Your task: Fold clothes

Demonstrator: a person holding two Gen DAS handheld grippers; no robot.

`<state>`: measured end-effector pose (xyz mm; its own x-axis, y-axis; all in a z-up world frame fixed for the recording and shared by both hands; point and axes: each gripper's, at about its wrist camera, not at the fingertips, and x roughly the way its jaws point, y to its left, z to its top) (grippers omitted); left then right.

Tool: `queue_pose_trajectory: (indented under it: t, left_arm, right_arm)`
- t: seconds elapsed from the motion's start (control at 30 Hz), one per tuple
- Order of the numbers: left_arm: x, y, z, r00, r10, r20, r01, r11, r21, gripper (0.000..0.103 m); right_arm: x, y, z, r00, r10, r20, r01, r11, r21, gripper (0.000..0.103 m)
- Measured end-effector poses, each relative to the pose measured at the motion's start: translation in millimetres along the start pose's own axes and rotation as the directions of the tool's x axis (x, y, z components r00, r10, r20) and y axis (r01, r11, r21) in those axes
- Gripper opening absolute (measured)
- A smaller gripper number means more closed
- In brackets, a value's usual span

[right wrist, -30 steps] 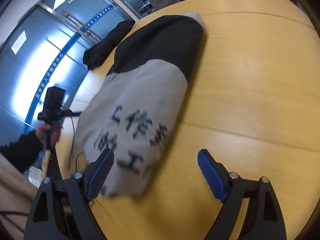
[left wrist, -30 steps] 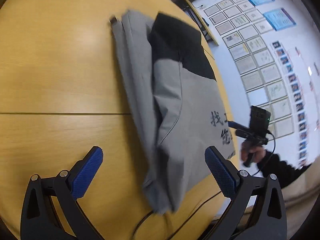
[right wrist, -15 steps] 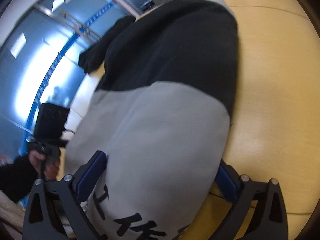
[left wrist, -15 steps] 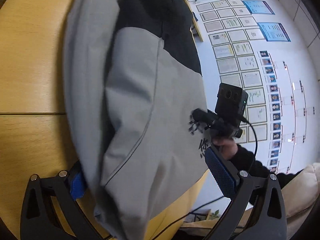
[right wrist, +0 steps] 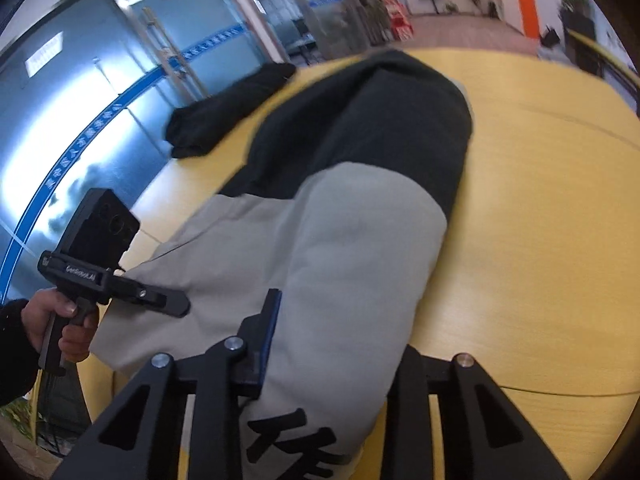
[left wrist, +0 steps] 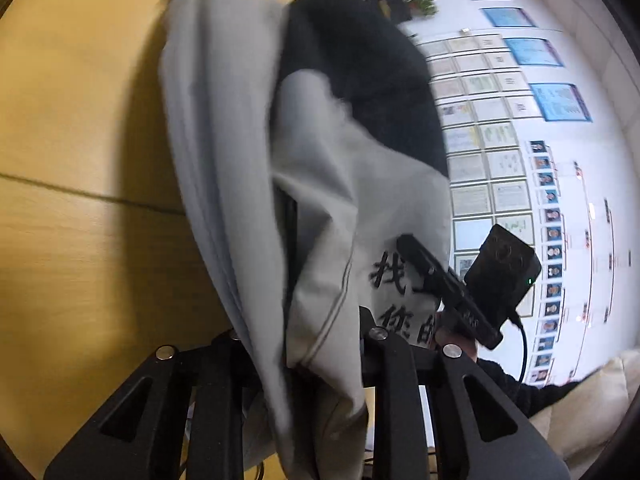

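Note:
A grey and black garment (left wrist: pixel 320 184) with black printed characters lies partly folded on the yellow wooden table (left wrist: pixel 72 120). My left gripper (left wrist: pixel 304 344) is shut on its near grey edge, which bunches between the jaws and lifts off the table. In the right wrist view the same garment (right wrist: pixel 352 240) runs between my right gripper's jaws, and my right gripper (right wrist: pixel 332 344) is shut on its grey printed end. Each gripper shows in the other's view: the right one (left wrist: pixel 452 292) beside the printed characters, the left one (right wrist: pixel 120 284) held by a hand at the garment's left edge.
A second black garment (right wrist: pixel 228 108) lies at the table's far edge near glass doors. The table (right wrist: pixel 540 220) stretches to the right of the garment. A wall of framed papers (left wrist: pixel 500 140) stands beyond the table's right edge.
Both grippers have come forward over the garment's near edge and closed on it. The cloth has bunched and lifted from the table.

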<state>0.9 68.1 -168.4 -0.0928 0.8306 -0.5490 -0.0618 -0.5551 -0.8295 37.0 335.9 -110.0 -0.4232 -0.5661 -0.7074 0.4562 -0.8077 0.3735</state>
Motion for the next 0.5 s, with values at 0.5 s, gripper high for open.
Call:
queue_pose_trajectory:
  t: [0.5]
  left_arm:
    - [-346, 52, 33, 0.918, 0.235, 0.319, -0.287, 0.950, 0.125, 0.026]
  right_arm:
    - [166, 297, 117, 0.938, 0.250, 0.239, -0.218, 0.964, -0.153, 0.029]
